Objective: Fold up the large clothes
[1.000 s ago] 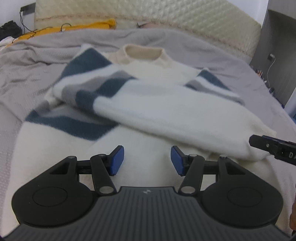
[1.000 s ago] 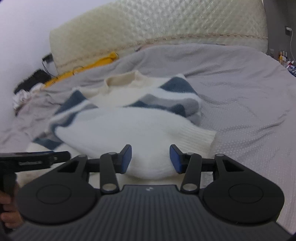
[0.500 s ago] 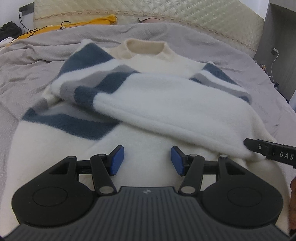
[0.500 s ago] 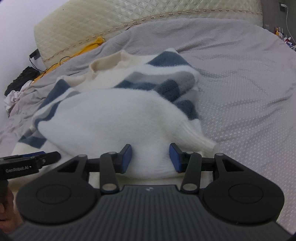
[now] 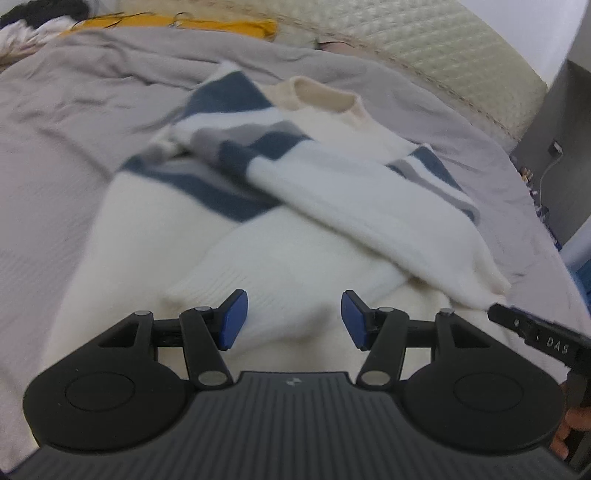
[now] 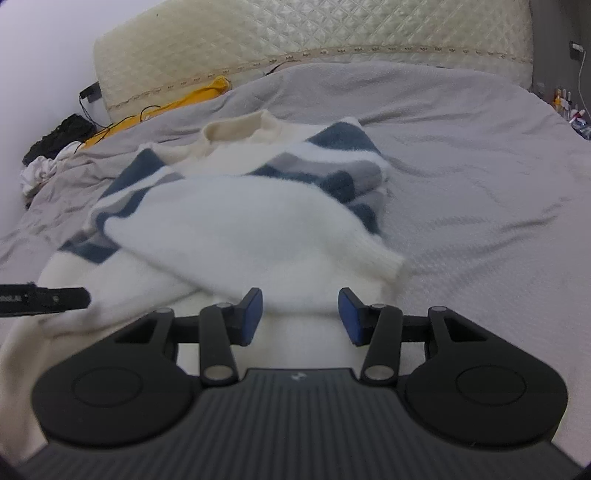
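Observation:
A cream sweater (image 5: 303, 236) with navy and grey stripes lies on the grey bed, collar (image 5: 325, 98) at the far end. Both sleeves are folded across its body, cuffs toward me. My left gripper (image 5: 293, 319) is open and empty, low over the sweater's lower left part near a ribbed cuff (image 5: 207, 284). My right gripper (image 6: 300, 315) is open and empty over the sweater (image 6: 240, 225) near its lower right, just short of the other cuff (image 6: 391, 262). Each gripper's tip shows in the other's view: the right one (image 5: 535, 332), the left one (image 6: 48, 298).
The grey bedspread (image 6: 480, 177) spreads wide to the right. A quilted cream headboard (image 6: 295, 33) stands at the far end. A yellow cloth (image 6: 184, 99) and dark clothes (image 6: 59, 136) lie at the far left. A dark cabinet (image 5: 561, 147) stands at the right.
Both grippers have dropped closer to the sweater's lower half. The left view has swung left, bringing a ribbed cuff in front of the left gripper. Both stay open.

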Demonstrator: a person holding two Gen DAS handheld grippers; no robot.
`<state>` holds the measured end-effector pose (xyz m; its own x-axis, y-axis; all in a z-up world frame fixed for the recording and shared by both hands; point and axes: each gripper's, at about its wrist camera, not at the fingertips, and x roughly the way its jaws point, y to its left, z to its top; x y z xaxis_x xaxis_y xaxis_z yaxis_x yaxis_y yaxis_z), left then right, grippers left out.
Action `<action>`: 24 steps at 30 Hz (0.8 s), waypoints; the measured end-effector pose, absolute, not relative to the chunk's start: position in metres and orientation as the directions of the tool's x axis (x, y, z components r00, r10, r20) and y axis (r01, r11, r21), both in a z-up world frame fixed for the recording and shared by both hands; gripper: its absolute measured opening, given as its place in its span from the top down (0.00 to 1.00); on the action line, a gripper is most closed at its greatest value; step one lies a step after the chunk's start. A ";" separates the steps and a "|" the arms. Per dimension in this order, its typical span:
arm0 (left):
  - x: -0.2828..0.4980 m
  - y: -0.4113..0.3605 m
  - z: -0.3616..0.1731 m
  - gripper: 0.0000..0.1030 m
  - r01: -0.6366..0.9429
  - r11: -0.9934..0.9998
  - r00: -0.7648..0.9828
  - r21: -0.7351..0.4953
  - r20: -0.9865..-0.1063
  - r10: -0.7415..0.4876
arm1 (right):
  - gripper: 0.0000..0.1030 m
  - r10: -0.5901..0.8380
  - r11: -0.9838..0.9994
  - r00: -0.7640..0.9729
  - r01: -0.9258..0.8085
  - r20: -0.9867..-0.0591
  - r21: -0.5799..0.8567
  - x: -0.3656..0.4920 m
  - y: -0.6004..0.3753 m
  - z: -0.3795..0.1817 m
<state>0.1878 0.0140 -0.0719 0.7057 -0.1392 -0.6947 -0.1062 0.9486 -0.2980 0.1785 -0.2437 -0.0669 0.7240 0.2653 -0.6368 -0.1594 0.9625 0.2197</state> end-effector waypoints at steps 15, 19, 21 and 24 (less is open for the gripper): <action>0.099 0.137 -0.053 0.40 -0.443 0.716 0.637 -0.539 -0.751 -0.172 | 0.31 0.304 0.866 0.596 0.152 -0.744 0.476 0.138 -0.303 -0.080; 0.086 0.162 -0.069 0.40 -0.550 0.605 0.620 -0.575 -0.767 -0.166 | 0.32 0.359 0.829 0.545 0.187 -0.758 0.527 0.137 -0.305 -0.093; 0.087 0.167 -0.079 0.40 -0.573 0.571 0.609 -0.588 -0.772 -0.183 | 0.31 0.390 0.794 0.534 0.219 -0.750 0.568 0.136 -0.306 -0.101; 0.096 0.166 -0.089 0.40 -0.584 0.582 0.585 -0.567 -0.790 -0.183 | 0.23 0.470 0.716 0.521 0.247 -0.713 0.653 0.139 -0.306 -0.114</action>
